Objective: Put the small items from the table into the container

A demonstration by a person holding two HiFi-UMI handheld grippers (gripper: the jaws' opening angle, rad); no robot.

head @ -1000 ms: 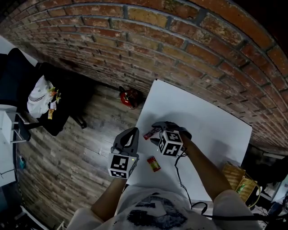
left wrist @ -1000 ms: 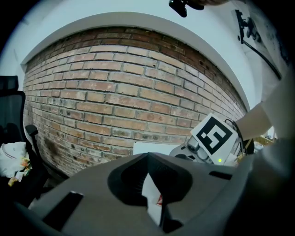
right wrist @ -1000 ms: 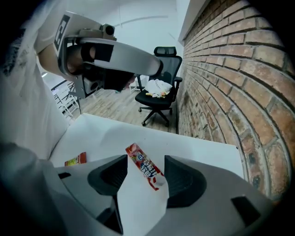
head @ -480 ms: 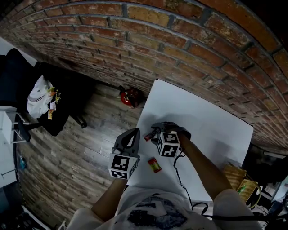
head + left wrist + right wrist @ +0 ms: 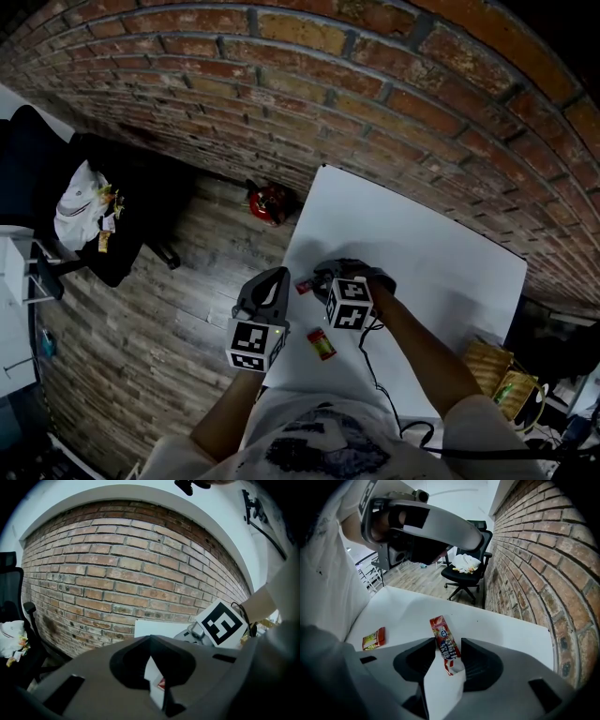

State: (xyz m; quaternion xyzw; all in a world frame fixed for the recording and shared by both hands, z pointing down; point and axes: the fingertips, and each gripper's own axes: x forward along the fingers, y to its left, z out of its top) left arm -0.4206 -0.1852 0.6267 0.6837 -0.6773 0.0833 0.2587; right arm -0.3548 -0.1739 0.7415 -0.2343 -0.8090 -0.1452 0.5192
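Right gripper (image 5: 447, 643) is pointing steeply down at the white rectangular table (image 5: 501, 620), jaws roughly two-thirds open and closing. A long red, white and blue foil candy wrapper (image 5: 445, 645) is lying flat on the table between the jaws, its far end poking out past the tips. The left jaw's edge is sitting just beside the wrapper, and a sliver of table is showing between the wrapper and the right jaw; the pads are not yet pressing it. A small red and yellow rectangular packet (image 5: 374, 639) is lying outside the jaws, off to the left, well apart from the wrapper. Left gripper (image 5: 151, 641) is hovering at the table's edge, jaws showing only a narrow slit and gripping nothing; white tabletop and a speck of red are showing through the slit.
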